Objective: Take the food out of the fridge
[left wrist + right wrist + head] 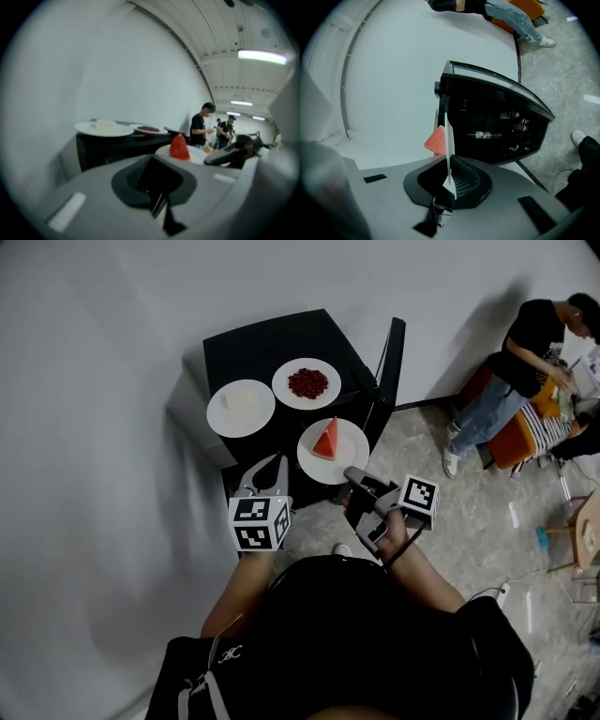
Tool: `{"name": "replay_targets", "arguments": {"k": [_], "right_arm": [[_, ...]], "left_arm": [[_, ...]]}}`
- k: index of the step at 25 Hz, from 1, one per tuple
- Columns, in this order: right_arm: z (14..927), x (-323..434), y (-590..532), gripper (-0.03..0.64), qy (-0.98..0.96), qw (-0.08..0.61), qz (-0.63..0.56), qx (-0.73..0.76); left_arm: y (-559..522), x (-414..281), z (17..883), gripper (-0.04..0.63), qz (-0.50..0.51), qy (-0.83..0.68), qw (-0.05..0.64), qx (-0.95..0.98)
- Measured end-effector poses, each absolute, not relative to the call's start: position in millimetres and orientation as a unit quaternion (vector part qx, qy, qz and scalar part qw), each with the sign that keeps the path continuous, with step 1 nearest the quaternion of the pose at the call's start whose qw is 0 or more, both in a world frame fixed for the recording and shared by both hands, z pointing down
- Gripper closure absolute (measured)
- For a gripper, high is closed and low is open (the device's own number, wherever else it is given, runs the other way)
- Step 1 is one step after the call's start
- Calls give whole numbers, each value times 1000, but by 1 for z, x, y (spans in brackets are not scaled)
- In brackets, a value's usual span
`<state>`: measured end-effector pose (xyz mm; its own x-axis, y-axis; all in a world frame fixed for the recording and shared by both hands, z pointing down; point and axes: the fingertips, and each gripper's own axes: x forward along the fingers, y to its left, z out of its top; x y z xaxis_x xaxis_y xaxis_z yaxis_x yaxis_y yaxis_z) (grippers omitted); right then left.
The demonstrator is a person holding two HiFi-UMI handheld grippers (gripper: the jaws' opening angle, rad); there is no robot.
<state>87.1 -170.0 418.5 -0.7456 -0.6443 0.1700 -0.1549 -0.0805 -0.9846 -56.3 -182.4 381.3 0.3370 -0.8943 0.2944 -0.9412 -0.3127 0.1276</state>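
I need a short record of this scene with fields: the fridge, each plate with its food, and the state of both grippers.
fridge: black fridge, door open, bottles inside
on the fridge top: white-block plate; red-food plate
third plate: watermelon plate, carrying a watermelon slice, in front of the fridge top
right gripper: shut on the watermelon plate's rim
left gripper: shut, nothing between its jaws
background: person standing at far right
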Motion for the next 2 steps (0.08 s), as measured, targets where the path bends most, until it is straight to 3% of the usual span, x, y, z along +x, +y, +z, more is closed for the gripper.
{"name": "replay_targets", "arguments": {"k": [2], "right_arm": [[417, 89, -171, 604, 656, 186, -665, -306]], "left_arm": [[-184, -56, 382, 595, 85, -572, 140, 804]]}}
